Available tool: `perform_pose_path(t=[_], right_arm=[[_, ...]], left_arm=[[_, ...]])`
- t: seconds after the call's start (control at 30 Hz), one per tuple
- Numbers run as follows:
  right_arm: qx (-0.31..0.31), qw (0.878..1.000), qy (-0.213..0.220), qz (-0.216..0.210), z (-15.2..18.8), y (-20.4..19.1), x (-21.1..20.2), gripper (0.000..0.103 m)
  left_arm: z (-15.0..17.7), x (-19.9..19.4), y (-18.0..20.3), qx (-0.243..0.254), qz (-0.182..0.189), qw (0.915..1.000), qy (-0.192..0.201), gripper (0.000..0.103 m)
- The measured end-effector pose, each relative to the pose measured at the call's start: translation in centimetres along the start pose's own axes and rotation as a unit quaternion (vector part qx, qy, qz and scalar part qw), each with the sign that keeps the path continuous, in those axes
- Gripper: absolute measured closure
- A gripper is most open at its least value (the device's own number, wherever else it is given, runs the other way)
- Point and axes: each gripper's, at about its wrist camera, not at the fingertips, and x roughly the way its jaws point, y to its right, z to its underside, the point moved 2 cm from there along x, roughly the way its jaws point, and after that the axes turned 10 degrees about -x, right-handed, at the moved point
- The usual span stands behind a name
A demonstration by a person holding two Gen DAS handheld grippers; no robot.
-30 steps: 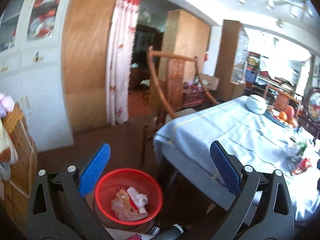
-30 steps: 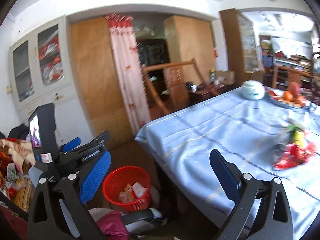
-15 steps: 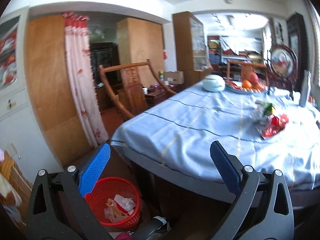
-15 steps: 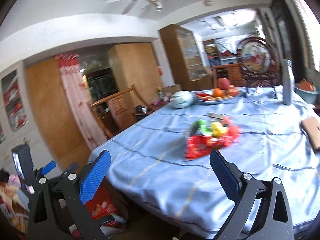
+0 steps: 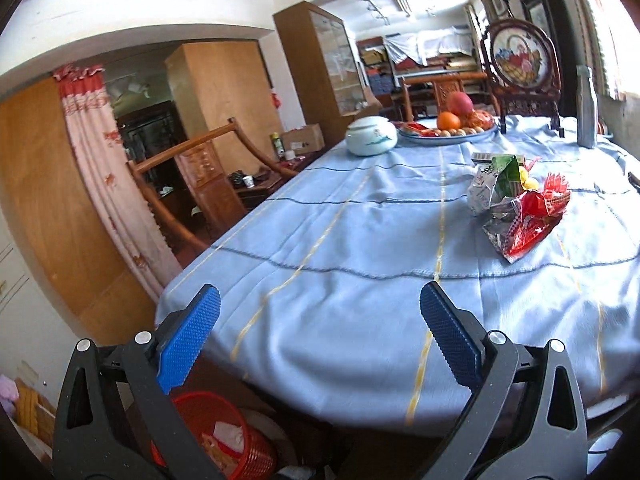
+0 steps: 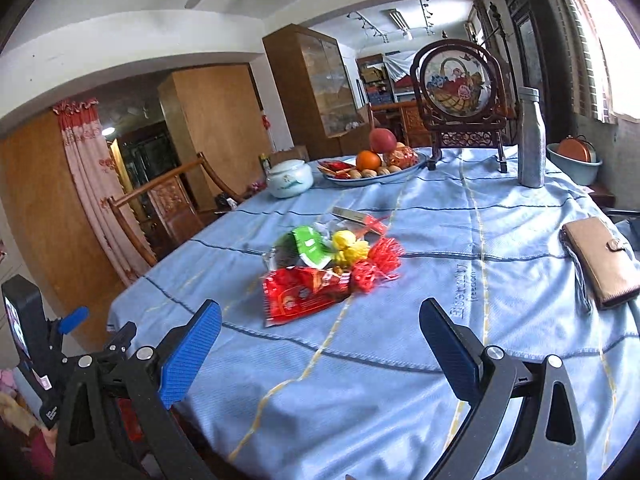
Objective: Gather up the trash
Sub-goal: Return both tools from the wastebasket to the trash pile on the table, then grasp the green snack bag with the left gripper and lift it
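A pile of trash lies on the blue tablecloth: a red snack wrapper [image 6: 304, 294], a green packet [image 6: 310, 246], yellow crumpled paper [image 6: 348, 248], red shredded netting [image 6: 380, 262] and a flat carton [image 6: 352, 215]. In the left wrist view the pile [image 5: 516, 208] lies far right. A red mesh waste basket [image 5: 224, 444] with wrappers in it stands on the floor by the table's near corner. My left gripper [image 5: 320, 340] is open and empty at the table's near edge. My right gripper [image 6: 318, 346] is open and empty, short of the pile.
On the table [image 6: 400, 380] stand a white lidded jar [image 6: 289, 179], a fruit plate [image 6: 372, 166], a framed round picture [image 6: 460, 92], a metal bottle [image 6: 532, 140] and a brown wallet [image 6: 600, 260]. A wooden chair [image 5: 192, 184] stands at the left side. My left gripper shows at the right view's lower left [image 6: 72, 344].
Both grippers have risen and swung right, from facing the red basket on the floor to facing the table top. The trash pile is now closer in both views. Both stay open.
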Motion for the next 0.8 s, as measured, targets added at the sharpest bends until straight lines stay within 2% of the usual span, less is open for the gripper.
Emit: perform_pose_path(t=[0.2, 0.47, 0.67, 0.8], right_arm=[[-0.006, 1.000, -0.022, 0.013, -1.6, 1.8, 2.7, 0.006], [-0.028, 0.998, -0.046, 0.040, -2.9, 3.6, 6.3, 0.005], [0.009, 0.998, -0.046, 0.048, -2.1, 5.6, 8.0, 0.005], [0.027, 0.997, -0.056, 0.044, -1.5, 6.6, 8.9, 0.005]], left_arm=[[-1.5, 3.6, 2.5, 0.018, 0.022, 0.9993, -0.022, 0.007], [-4.1, 7.3, 4.5, 0.018, 0.081, 0.9941, -0.071, 0.007], [-5.8, 9.5, 7.4, 0.026, 0.145, 0.9822, -0.116, 0.007], [-7.1, 10.3, 10.0, 0.049, 0.183, 0.9733, -0.129, 0.007]])
